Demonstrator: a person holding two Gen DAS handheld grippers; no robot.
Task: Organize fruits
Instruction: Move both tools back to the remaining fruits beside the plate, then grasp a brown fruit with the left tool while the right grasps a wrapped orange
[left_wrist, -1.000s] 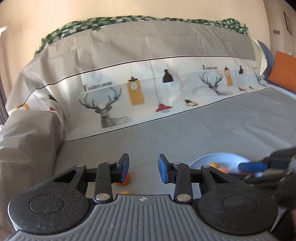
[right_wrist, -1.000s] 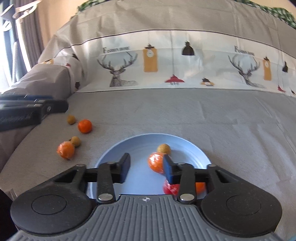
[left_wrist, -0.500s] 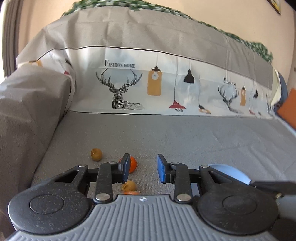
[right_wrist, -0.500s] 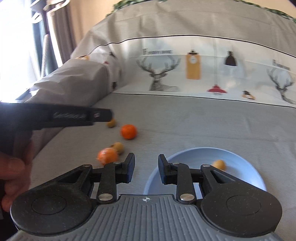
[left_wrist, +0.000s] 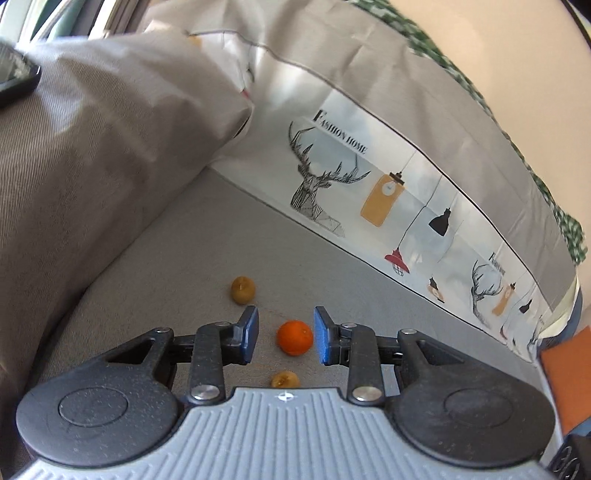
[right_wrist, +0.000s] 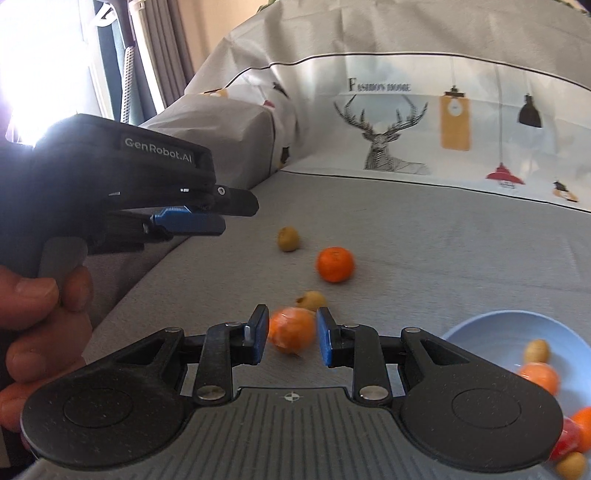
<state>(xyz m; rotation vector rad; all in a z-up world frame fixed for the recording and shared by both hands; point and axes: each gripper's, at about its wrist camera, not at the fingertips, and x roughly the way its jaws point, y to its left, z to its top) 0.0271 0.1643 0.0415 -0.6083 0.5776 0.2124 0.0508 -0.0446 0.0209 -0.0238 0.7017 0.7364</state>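
- Between the left gripper's (left_wrist: 284, 340) parted pads, an orange (left_wrist: 294, 337) is framed, untouched.
- Between the right gripper's (right_wrist: 291, 340) opening pads, a wrapped orange (right_wrist: 291, 330) is seen, ungripped.
- Right of that gripper, a blue plate (right_wrist: 491, 328) is seen.

A grey sofa cover (right_wrist: 424, 229) printed with a stag (right_wrist: 380, 136) and hanging lamps (right_wrist: 530, 110).

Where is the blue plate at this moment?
In the right wrist view, the blue plate lies on the grey sofa seat at the lower right, beside the right gripper, with fruits inside.
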